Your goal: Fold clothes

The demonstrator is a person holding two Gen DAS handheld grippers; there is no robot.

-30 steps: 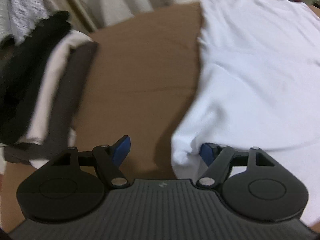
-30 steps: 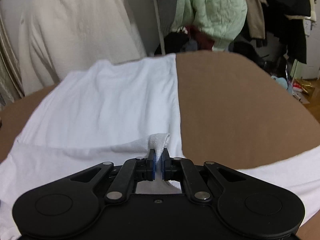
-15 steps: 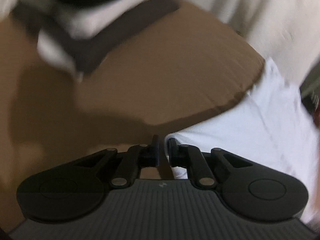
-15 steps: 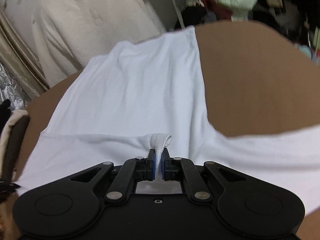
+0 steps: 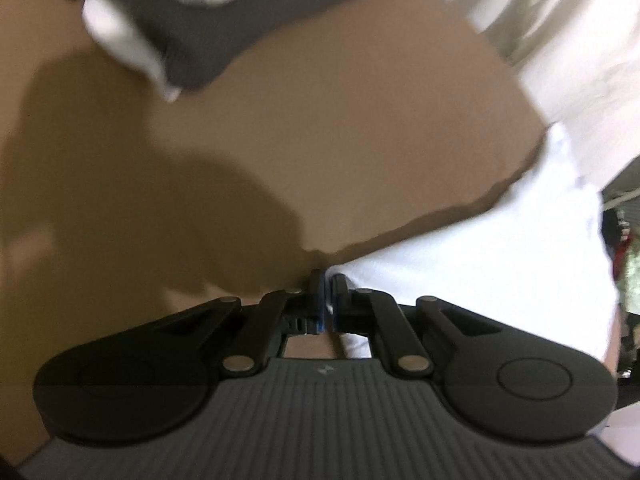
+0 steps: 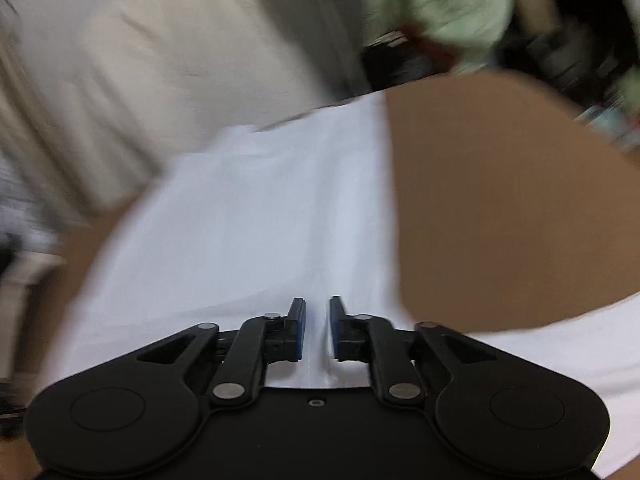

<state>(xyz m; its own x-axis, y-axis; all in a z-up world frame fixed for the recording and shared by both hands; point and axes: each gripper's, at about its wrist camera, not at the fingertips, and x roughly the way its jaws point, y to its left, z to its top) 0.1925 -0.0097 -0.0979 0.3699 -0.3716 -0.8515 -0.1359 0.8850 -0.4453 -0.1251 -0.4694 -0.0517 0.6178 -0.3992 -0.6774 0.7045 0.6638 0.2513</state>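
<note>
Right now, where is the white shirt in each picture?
Left wrist view: the white shirt fills the lower right, and its edge is pinched in the shut left gripper.
Right wrist view: the white shirt fills the middle and lower left, under the right gripper, whose jaws have just been opening and stand apart.
Shared landmark: the brown table under the shirt.

Warm, dim indoor light is falling from above, throwing a broad soft shadow across the brown desk (image 5: 340,128) left of the white shirt (image 5: 500,264). Both views are smearing with motion blur, worst toward the bowed fisheye edges.
</note>
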